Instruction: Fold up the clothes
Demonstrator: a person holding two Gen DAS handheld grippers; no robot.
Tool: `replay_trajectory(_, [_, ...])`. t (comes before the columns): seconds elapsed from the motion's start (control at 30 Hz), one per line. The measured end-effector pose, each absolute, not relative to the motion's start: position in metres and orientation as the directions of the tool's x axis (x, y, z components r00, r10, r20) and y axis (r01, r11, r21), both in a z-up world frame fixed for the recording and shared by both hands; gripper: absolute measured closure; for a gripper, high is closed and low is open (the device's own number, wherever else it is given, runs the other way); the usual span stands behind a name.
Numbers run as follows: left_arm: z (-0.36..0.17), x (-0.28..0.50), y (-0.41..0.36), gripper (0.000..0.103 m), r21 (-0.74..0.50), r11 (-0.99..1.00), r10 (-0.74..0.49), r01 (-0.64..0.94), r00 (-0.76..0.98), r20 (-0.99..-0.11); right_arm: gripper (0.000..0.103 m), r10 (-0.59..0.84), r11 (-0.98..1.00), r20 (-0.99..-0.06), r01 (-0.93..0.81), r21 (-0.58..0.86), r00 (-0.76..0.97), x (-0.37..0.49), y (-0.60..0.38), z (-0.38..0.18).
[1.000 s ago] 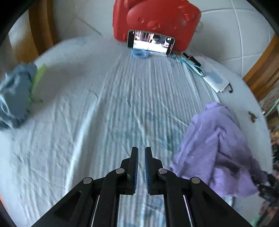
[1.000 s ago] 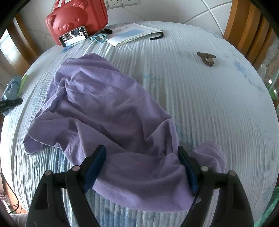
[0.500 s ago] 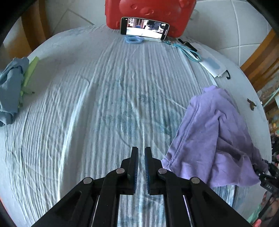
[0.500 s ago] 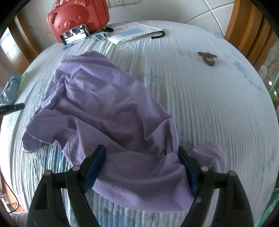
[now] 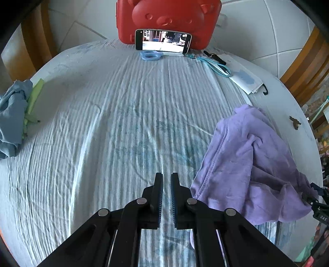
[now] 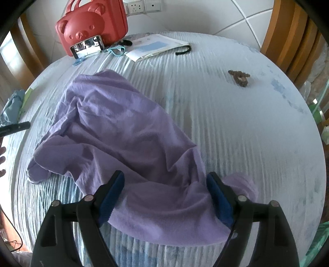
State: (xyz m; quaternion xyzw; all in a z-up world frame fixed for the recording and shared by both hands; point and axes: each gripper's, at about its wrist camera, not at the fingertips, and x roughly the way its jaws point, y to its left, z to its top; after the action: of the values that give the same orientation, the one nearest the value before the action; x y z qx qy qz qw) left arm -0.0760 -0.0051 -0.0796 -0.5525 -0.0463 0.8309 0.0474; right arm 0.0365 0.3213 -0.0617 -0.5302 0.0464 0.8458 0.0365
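Observation:
A crumpled purple garment point(image 6: 127, 143) lies on the white ribbed tablecloth point(image 6: 236, 127). In the right wrist view my right gripper point(image 6: 165, 180) hovers over the garment's near edge, its jaws wide and still opening; cloth lies between the blue pads, which do not press on it. In the left wrist view the same purple garment point(image 5: 250, 164) sits at the right. My left gripper point(image 5: 166, 180) is shut over the bare tablecloth point(image 5: 115, 131), just left of the garment's hem, holding nothing.
A red bear-shaped case point(image 5: 168, 18) with a phone point(image 5: 163, 40) propped against it stands at the far edge, with blue scissors point(image 5: 151, 55), a cord and papers point(image 5: 244, 77) beside it. A blue cloth point(image 5: 11, 117) lies far left. A small brown object point(image 6: 239, 77) sits right. Wooden chairs surround the table.
The right gripper's jaws have spread a little wider over the purple garment. The left wrist view shifted slightly, and the red case and phone now sit a bit further right in it.

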Motion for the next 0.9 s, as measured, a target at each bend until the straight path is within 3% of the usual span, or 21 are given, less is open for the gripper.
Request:
replay_trajectory(0.07, [-0.079,-0.078,-0.006,0.095,-0.136,-0.99,0.134,-0.024,-0.383,-0.914,0.004,0.017,-0.993,-0.897,-0.112,0.037,-0.442,0.036,0.322,-0.06])
replay_trajectory(0.2, [-0.084,-0.082,-0.01,0.095,-0.131,-0.991,0.123,-0.003,-0.355,-0.927,0.003,0.017,-0.994,-0.896,-0.106,0.034,-0.443,0.033,0.321,-0.06])
replay_trajectory(0.33, [-0.094,-0.084,-0.017,0.097,-0.237,-0.971,0.221,0.018,-0.302,-0.927,0.003,0.012,-0.994,-0.903,-0.104,0.037,-0.429,0.03,0.32,-0.065])
replay_trajectory(0.57, [-0.095,-0.084,-0.008,0.095,-0.032,-0.999,0.033,-0.01,-0.319,-0.947,0.003,0.006,-0.995,-0.912,-0.097,0.038,-0.411,0.028,0.319,-0.072])
replay_trajectory(0.73, [-0.099,-0.082,-0.016,0.095,-0.198,-0.98,0.188,0.01,-0.269,-0.945,0.003,0.001,-0.995,-0.911,-0.093,0.041,-0.412,0.027,0.316,-0.072])
replay_trajectory(0.9, [-0.102,-0.079,-0.017,0.096,-0.206,-0.978,0.191,0.031,-0.264,-0.946,0.003,-0.001,-0.995,-0.913,-0.089,0.041,-0.408,0.027,0.315,-0.073])
